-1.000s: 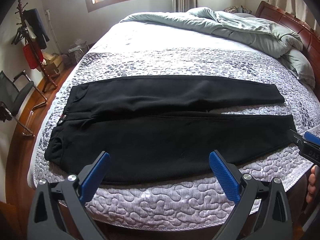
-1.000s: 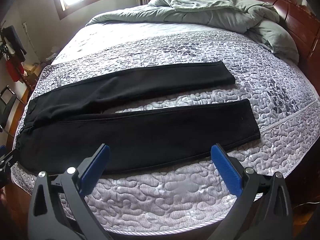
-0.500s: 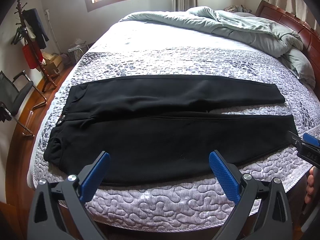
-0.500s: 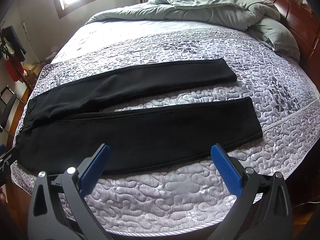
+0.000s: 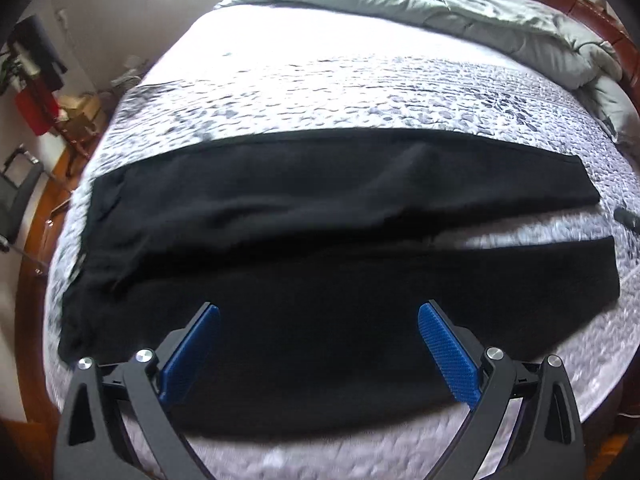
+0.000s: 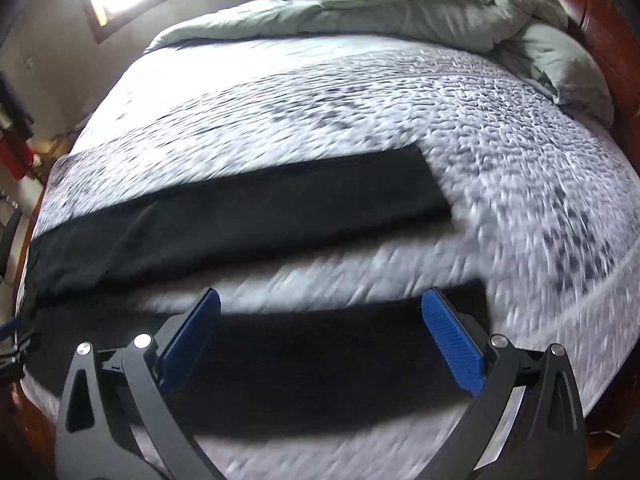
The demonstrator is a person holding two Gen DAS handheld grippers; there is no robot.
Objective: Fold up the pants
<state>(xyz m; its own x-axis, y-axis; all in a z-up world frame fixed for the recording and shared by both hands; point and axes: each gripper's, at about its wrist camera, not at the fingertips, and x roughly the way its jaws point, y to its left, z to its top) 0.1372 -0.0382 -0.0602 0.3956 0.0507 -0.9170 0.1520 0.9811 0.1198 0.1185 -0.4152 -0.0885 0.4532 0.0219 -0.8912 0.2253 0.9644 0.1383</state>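
Black pants [image 5: 320,216] lie flat across the quilted bed, waist at the left, both legs running right and split apart near the cuffs. My left gripper [image 5: 318,316] is open and empty, above the near leg close to the hips. My right gripper [image 6: 320,300] is open and empty, above the near leg [image 6: 320,364] close to its cuff. The far leg [image 6: 260,208] lies beyond it. The right gripper's tip [image 5: 628,218] shows at the right edge of the left wrist view. The left gripper [image 6: 10,340] shows at the left edge of the right wrist view.
The grey patterned quilt [image 5: 360,80] covers the bed. A crumpled green duvet [image 5: 480,12] and pillow lie at the far right by the wooden headboard [image 6: 608,20]. A coat stand [image 5: 32,72] and a chair [image 5: 16,200] stand on the floor at the left.
Both grippers have moved forward and down toward the pants, so the near leg now fills the space between the fingers. Both views are motion blurred. The pants have not moved.
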